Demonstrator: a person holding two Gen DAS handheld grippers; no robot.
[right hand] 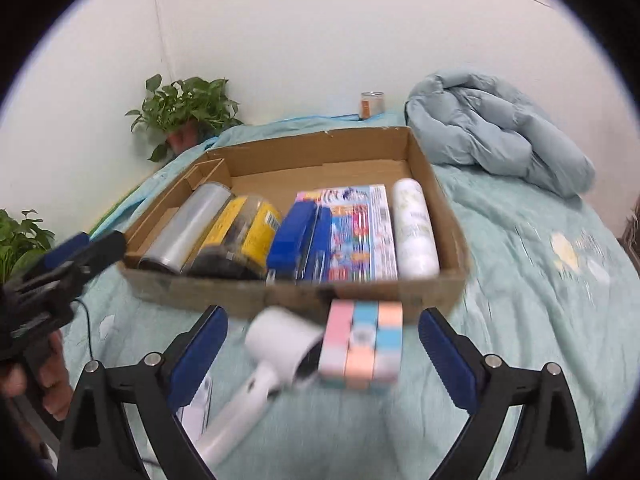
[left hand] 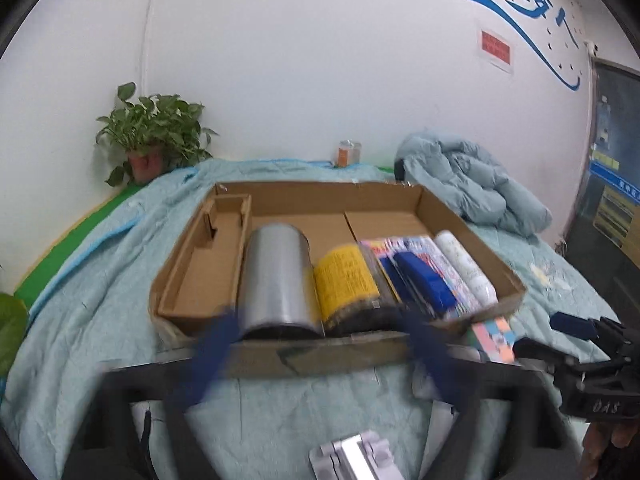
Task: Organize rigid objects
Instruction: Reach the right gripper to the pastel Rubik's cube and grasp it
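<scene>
A shallow cardboard box lies on the bed. In it, side by side, lie a silver can, a yellow-labelled jar, a blue stapler-like box, a colourful flat pack and a white bottle. A pastel cube and a white hair dryer lie on the bed before the box. My left gripper is open and empty at the box's near wall. My right gripper is open around the cube and dryer head.
A bunched light-blue duvet lies at the back right. A potted plant and a small jar stand by the wall. Another plant is at the left edge.
</scene>
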